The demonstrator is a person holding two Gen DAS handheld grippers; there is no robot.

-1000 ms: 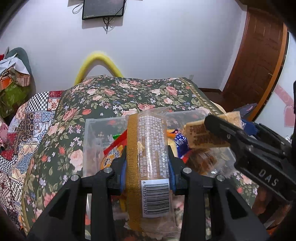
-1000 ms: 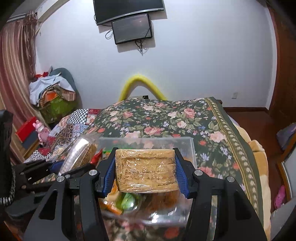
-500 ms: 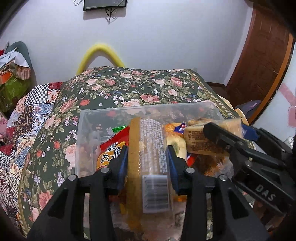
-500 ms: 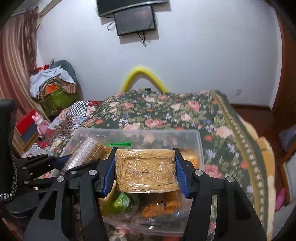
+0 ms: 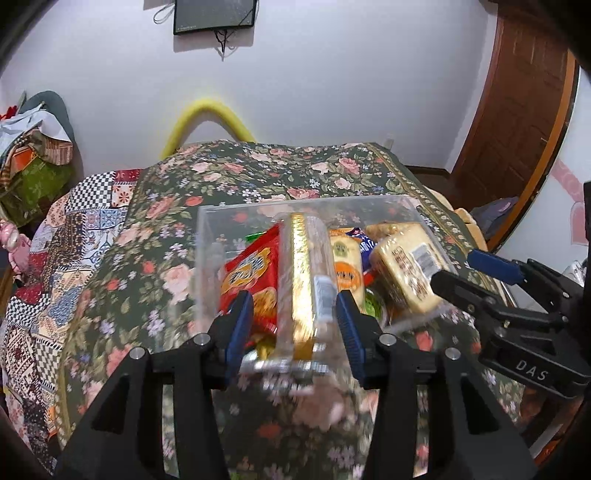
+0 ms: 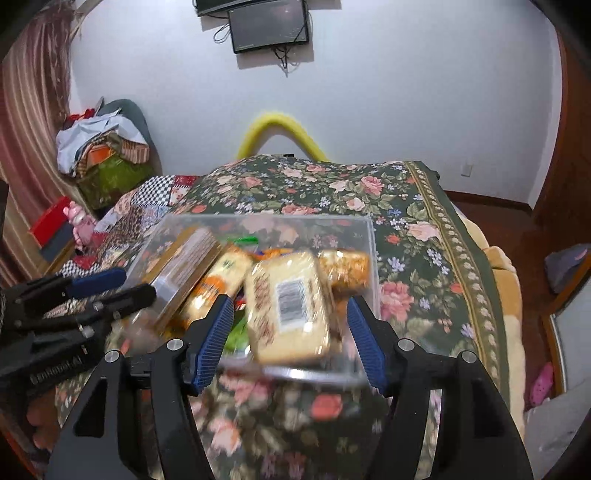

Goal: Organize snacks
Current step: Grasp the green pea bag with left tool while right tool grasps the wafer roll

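Note:
A clear plastic bin (image 5: 207, 236) (image 6: 369, 236) on the floral bedspread holds several snack packs. My left gripper (image 5: 295, 306) is open, its blue pads apart on both sides of a long clear cracker sleeve with a gold strip (image 5: 306, 280) that lies in the bin beside a red snack pack (image 5: 251, 273). My right gripper (image 6: 288, 325) is open around a wrapped block of yellow crackers with a barcode (image 6: 288, 306) that tips into the bin. That block also shows in the left wrist view (image 5: 406, 269). The left gripper appears at the left of the right wrist view (image 6: 110, 284).
The bed with the floral cover (image 5: 295, 173) fills the middle. A patchwork quilt (image 5: 55, 236) lies to the left, with a pile of clothes (image 6: 103, 147) behind. A yellow foam arch (image 6: 280, 129) and a wall screen (image 6: 269, 26) are at the back, a wooden door (image 5: 517, 110) right.
Both grippers moved down to the bin and opened. The cracker sleeve left the left gripper's pads and the cracker block left the right's; both now drop into the bin.

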